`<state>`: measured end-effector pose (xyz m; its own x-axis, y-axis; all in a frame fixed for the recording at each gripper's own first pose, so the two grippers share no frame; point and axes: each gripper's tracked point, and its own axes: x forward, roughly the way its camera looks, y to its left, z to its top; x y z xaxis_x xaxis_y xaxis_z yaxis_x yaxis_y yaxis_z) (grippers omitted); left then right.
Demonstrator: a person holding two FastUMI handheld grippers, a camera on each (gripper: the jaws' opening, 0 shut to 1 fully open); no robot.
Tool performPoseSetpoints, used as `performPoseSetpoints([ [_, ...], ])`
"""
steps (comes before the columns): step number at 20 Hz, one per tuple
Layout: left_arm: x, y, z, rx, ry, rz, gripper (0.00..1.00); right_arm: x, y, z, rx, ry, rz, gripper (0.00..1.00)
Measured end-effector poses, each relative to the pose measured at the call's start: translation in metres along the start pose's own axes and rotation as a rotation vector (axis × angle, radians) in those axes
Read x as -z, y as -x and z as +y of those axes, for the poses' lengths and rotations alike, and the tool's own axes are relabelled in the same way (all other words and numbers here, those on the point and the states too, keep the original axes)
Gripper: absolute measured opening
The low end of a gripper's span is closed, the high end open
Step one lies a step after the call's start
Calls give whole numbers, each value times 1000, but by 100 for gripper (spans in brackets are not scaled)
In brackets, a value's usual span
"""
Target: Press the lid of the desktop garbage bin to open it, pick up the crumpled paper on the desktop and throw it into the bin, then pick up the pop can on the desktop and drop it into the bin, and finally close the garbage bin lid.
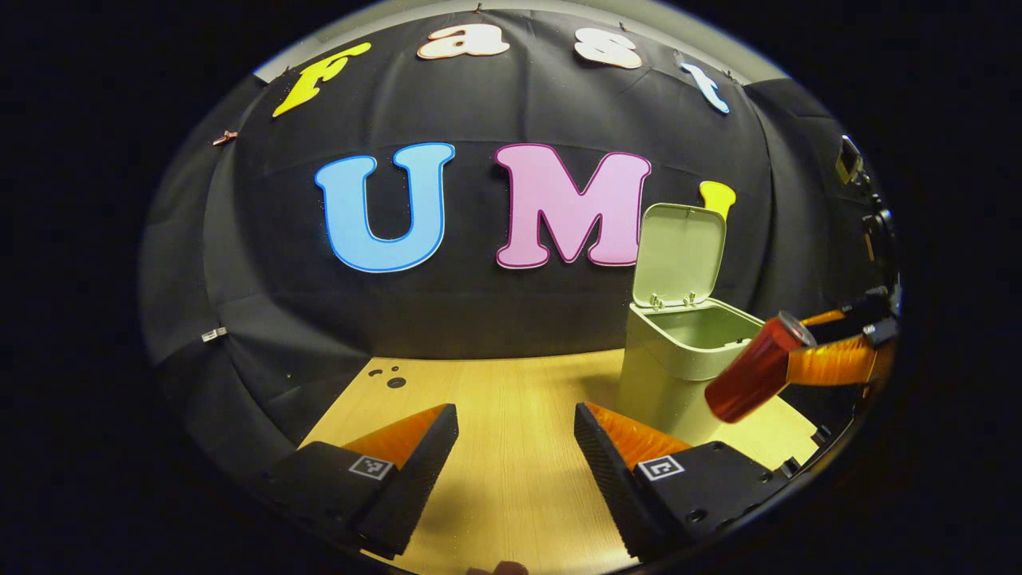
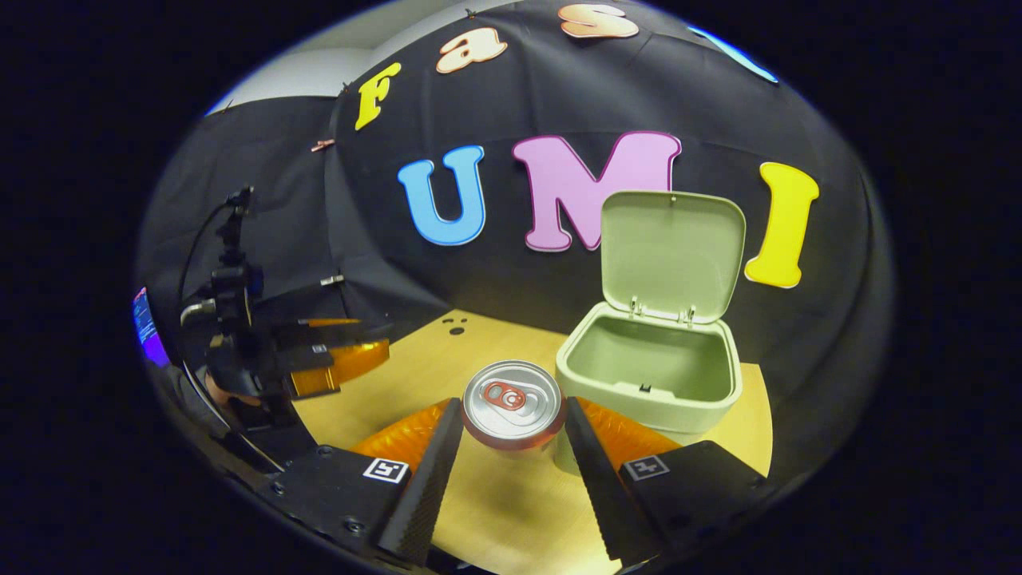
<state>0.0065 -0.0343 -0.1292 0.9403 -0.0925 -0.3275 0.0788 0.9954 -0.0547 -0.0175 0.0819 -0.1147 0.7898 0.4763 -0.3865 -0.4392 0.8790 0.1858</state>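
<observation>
Both fingers of the right gripper [image 2: 511, 435] clamped the red aluminium pop can [image 2: 513, 403] beside the pale-green plastic bin [image 2: 651, 375]; releasing over its opening seemed wisest. Left gripper [image 1: 515, 447] stood apart.

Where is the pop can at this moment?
The pop can is held between the right gripper fingers, in the air just before the open bin, seen in the right gripper view.

In the right gripper view the pop can [image 2: 513, 403] shows little but its top, its body hidden between the fingers; the bin [image 2: 651, 383] floor lies out of sight below its rim, so its contents cannot be told; in the left gripper view the can hides part of the bin's near corner.
</observation>
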Motion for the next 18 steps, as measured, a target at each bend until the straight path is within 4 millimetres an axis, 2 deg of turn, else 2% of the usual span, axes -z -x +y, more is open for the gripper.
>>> performPoseSetpoints([
  [6,-2,-3,4,-14,-7,0,95,-56,-4,-31,49,-57,-124,82],
  [11,-1,-6,9,-31,-7,6,95,-83,-21,-71,121,-42,-172,82],
  [16,-4,-13,11,-47,-21,3,95,-74,-50,-99,170,-43,-136,82],
  [18,-6,-14,12,-55,-20,2,95,-62,-62,-104,170,-27,-104,81],
])
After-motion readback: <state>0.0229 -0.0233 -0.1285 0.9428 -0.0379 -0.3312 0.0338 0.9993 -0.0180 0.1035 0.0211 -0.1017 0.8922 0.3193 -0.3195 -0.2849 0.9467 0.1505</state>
